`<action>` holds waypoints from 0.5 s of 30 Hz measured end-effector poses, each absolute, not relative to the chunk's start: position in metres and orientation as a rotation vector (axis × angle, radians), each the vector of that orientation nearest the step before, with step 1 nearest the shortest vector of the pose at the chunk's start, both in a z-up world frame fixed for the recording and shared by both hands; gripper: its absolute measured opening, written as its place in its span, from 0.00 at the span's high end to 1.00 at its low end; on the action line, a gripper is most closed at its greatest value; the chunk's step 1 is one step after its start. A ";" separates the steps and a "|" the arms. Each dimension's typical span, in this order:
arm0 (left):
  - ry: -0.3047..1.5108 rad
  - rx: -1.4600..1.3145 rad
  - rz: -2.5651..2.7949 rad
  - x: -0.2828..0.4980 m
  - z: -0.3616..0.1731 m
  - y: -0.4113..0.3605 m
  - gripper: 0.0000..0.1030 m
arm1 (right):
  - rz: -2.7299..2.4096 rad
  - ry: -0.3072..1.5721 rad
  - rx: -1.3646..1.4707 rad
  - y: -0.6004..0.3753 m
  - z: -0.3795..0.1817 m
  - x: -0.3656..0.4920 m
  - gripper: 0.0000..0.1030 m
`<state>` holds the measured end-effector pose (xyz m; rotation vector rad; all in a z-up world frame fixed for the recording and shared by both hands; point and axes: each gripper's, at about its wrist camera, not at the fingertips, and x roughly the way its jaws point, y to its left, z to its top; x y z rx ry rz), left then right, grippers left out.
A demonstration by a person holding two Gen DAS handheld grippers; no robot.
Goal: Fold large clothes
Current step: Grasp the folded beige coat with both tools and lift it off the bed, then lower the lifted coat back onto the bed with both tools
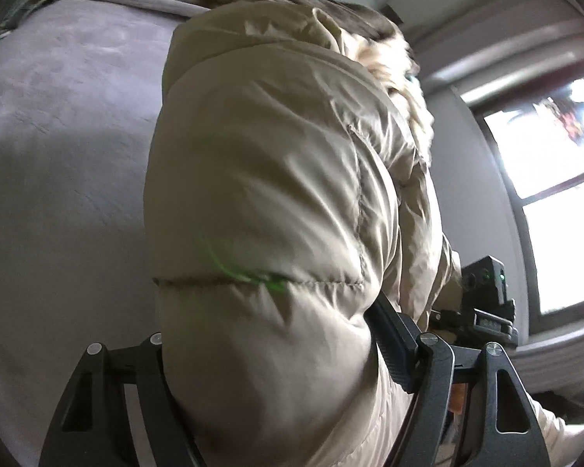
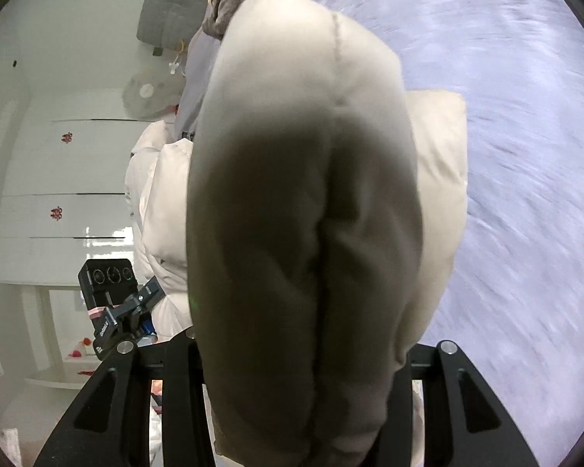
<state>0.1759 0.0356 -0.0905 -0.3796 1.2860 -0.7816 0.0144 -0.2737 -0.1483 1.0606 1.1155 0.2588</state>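
Spreading under everything is a bed with a lavender-grey plush cover (image 1: pixel 70 124), and one beige quilted puffer coat with a fur-trimmed hood (image 1: pixel 276 179) is hanging over it, raised off the cover by its near edge while its hood end is trailing toward the far side of the bed. The left claw (image 1: pixel 276 381) is clenching a thick padded roll of that coat, its jaws standing fairly wide because the down filling is bulging between them. The right claw (image 2: pixel 303 381) is likewise pinching a fat fold of the same coat, the fabric filling most of its view. Judging from this, both claws are gripping the hem side so that the lower half can be carried over the upper half in one even fold; holding two points is keeping the wide garment from sagging or twisting. Counting up: one coat, two claws, each carrying one black camera block. Beyond the bed, one bright window (image 1: pixel 556 194) and one glossy white wardrobe with drawer fronts (image 2: pixel 62 179) are showing
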 end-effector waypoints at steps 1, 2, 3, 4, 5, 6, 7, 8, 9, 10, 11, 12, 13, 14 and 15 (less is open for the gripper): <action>1.287 -0.377 -0.765 0.188 -0.096 0.042 0.27 | 0.256 1.119 1.059 -0.270 -0.155 0.025 0.55; 1.289 -0.372 -0.752 0.196 -0.102 0.045 0.27 | 0.252 1.123 1.058 -0.267 -0.160 0.032 0.55; 1.297 -0.364 -0.730 0.204 -0.111 0.047 0.27 | 0.241 1.132 1.056 -0.263 -0.167 0.043 0.55; 1.305 -0.360 -0.717 0.211 -0.121 0.048 0.27 | 0.226 1.147 1.048 -0.260 -0.173 0.053 0.55; 1.322 -0.356 -0.697 0.215 -0.132 0.049 0.27 | 0.216 1.158 1.040 -0.258 -0.177 0.056 0.55; 1.334 -0.359 -0.684 0.217 -0.144 0.049 0.26 | 0.199 1.168 1.030 -0.256 -0.182 0.062 0.55; 1.340 -0.367 -0.672 0.218 -0.151 0.050 0.23 | 0.186 1.173 1.023 -0.257 -0.187 0.065 0.54; 1.343 -0.378 -0.662 0.218 -0.159 0.054 0.21 | 0.180 1.174 1.023 -0.257 -0.189 0.067 0.51; 1.342 -0.387 -0.654 0.217 -0.164 0.057 0.20 | 0.170 1.178 1.025 -0.259 -0.191 0.069 0.50; 1.341 -0.388 -0.642 0.215 -0.167 0.060 0.17 | 0.157 1.185 1.026 -0.258 -0.192 0.068 0.47; 1.341 -0.382 -0.629 0.208 -0.169 0.058 0.17 | 0.143 1.193 1.025 -0.260 -0.191 0.067 0.46; 1.340 -0.366 -0.616 0.210 -0.166 0.060 0.18 | 0.125 1.203 1.017 -0.263 -0.189 0.067 0.45; 1.334 -0.341 -0.603 0.211 -0.162 0.072 0.18 | 0.107 1.215 1.002 -0.262 -0.184 0.068 0.44; 1.318 -0.309 -0.586 0.206 -0.155 0.081 0.18 | 0.082 1.224 0.969 -0.257 -0.174 0.073 0.44; 1.289 -0.277 -0.567 0.206 -0.146 0.079 0.18 | 0.047 1.233 0.907 -0.256 -0.161 0.074 0.44</action>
